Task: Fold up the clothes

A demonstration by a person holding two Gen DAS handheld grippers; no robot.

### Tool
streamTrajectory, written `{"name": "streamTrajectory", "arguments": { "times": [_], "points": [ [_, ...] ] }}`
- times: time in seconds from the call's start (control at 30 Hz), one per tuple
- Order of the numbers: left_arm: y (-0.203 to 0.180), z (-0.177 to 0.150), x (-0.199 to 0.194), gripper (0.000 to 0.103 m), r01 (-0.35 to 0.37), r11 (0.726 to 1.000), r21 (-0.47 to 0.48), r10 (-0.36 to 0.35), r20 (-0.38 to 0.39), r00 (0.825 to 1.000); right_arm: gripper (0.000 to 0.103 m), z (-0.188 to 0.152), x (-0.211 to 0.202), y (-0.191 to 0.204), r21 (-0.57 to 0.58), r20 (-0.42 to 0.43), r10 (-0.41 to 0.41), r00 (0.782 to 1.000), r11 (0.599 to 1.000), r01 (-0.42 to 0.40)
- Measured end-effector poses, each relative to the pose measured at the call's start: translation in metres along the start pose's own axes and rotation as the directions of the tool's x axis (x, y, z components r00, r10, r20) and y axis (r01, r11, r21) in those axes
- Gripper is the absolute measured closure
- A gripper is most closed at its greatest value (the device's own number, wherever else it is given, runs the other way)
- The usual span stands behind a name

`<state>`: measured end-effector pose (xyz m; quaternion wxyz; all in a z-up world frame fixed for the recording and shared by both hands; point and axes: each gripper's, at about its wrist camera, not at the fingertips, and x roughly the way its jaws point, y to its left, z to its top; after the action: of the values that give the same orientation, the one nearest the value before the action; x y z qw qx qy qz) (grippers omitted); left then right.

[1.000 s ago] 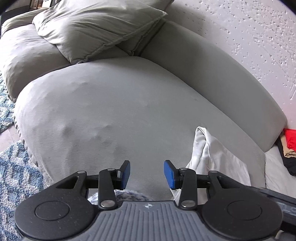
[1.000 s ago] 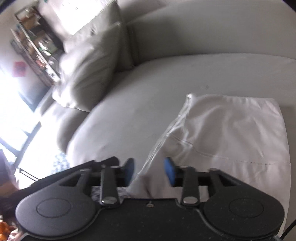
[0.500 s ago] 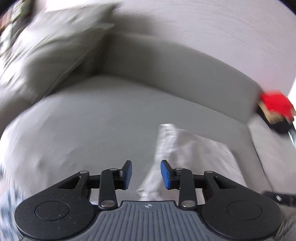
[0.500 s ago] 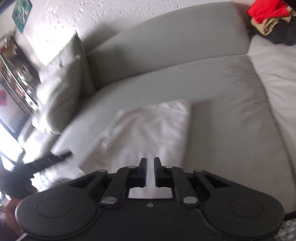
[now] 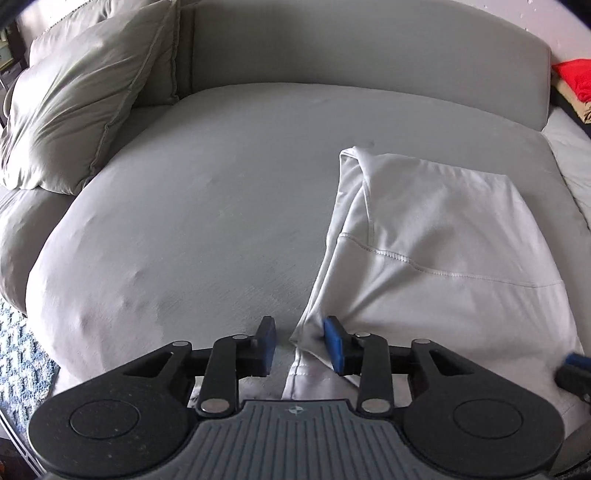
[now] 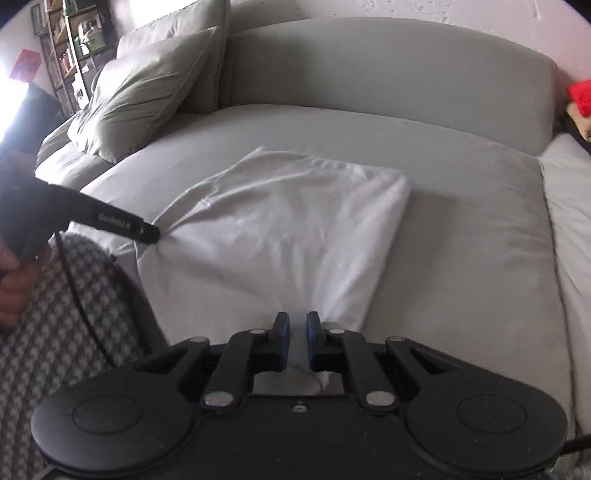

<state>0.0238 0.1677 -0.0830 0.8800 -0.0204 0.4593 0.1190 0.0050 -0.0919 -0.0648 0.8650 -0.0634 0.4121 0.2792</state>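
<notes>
white garment (image 6: 295, 229) on grey sofa (image 5: 221, 206); right gripper (image 6: 294, 341) fingers clamped on hem; left gripper (image 5: 300, 345) fingers opening around corner.

A: A grey sofa (image 5: 229, 206) fills the room's middle, two cushions (image 5: 81, 103) piled in its left corner.

B: Behind it stands a white textured wall (image 6: 406, 9). Far left there is a bookshelf (image 6: 62, 48) beside bright window glare; a blue patterned rug (image 5: 22, 362) covers the floor.
</notes>
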Motion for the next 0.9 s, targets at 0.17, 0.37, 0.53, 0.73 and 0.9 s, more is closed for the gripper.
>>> {"name": "streamTrajectory", "arguments": {
  "times": [0.17, 0.37, 0.53, 0.73, 0.9],
  "points": [
    [0.004, -0.016, -0.024, 0.07, 0.003, 1.0, 0.019, -0.004, 0.089, 0.996, 0.093, -0.01, -0.032, -0.006, -0.002, 0.01, -0.014, 1.0, 1.0, 0.014],
    [-0.022, -0.024, -0.052, 0.07, 0.118, 0.981, 0.154, -0.148, 0.195, 0.97, 0.093, 0.0, -0.046, -0.011, 0.088, 0.099, 0.094, 0.991, 0.991, -0.102],
    [-0.059, -0.028, -0.033, 0.069, 0.149, 0.956, 0.253, -0.176, 0.088, 0.98, 0.093, 0.011, -0.008, 0.011, 0.041, 0.032, 0.11, 0.993, 0.993, -0.111],
    [-0.045, -0.021, -0.034, 0.069, 0.14, 0.963, 0.229, -0.16, 0.068, 0.985, 0.093, -0.007, -0.015, 0.007, 0.054, 0.008, 0.133, 0.991, 0.99, -0.134],
    [-0.029, 0.003, -0.041, 0.07, 0.167, 0.973, 0.16, -0.197, 0.199, 0.96, 0.093, 0.007, -0.03, -0.023, 0.196, 0.161, 0.116, 0.98, 0.969, -0.147]
  ]
}}
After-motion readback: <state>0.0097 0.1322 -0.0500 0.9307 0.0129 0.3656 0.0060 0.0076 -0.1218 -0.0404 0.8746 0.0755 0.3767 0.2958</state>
